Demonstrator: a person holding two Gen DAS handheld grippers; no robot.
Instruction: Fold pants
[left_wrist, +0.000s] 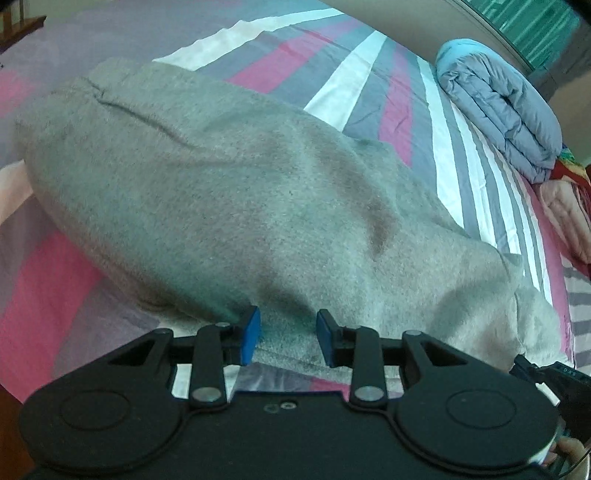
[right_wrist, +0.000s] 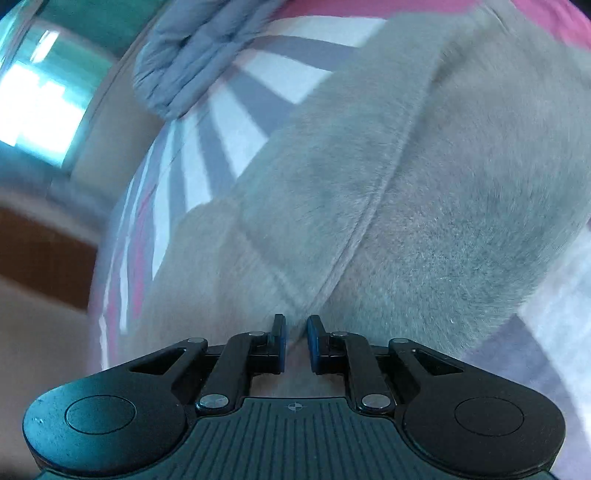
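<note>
Grey fleece pants (left_wrist: 229, 192) lie on the striped bed (left_wrist: 369, 81). The left tongs (left_wrist: 288, 336) stand released, with cloth between the pads. The right tongs (right_wrist: 295, 341) are almost clenched over a pants seam; whether they pinch it I cannot tell.

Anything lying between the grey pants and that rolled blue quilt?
Nothing: only bare striped sheet lies between the pants and the quilt, clearest in the left wrist view.

soft daylight from a glaring window (right_wrist: 35, 110), right view motion-blurred, fisheye-bent edges
</note>
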